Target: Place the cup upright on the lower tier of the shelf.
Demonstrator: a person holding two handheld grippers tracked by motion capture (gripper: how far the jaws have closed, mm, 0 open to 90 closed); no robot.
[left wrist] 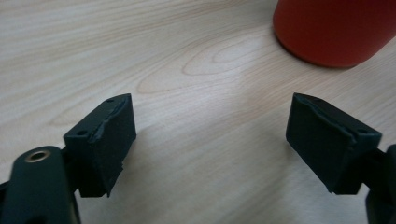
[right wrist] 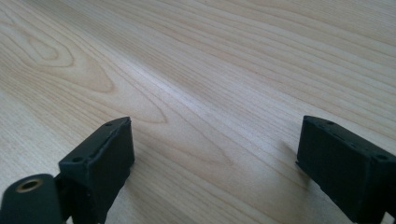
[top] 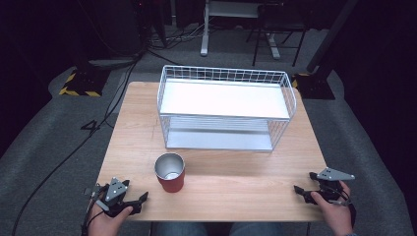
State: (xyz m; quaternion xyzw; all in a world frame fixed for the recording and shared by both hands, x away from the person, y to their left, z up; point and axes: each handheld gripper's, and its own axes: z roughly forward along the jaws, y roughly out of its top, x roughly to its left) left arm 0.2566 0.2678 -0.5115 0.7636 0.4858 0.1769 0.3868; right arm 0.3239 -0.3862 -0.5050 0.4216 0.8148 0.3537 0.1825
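**Both grippers released, nothing held; cup near front edge**

Left gripper (left wrist: 210,140): jaws spread wide, bare wood btwn them, nothing gripped. Red cup (left wrist: 334,30) sits ahead and to the right of the jaws in the left gripper view, apart from both pads, only its lower wall in frame. Right gripper (right wrist: 212,161): jaws likewise wide apart, just wood grain btwn them.

High view: left gripper (top: 129,202) at the table's front-left corner, held by the left hand (top: 105,223); right gripper (top: 306,184) at the front-right corner, held by the right hand (top: 337,209). Cup (top: 170,172) stands upright near the front edge, left of centre, closer to the left gripper, well apart from the right one. Red outside, metal inside, looks empty.

Behind it, a white wire rack (top: 226,108) w/ two shelves takes up the back half of the wooden table (top: 236,182).

No readable labels or writing on cup or rack.

Count: 1 cup, 1 rack, 2 grippers.
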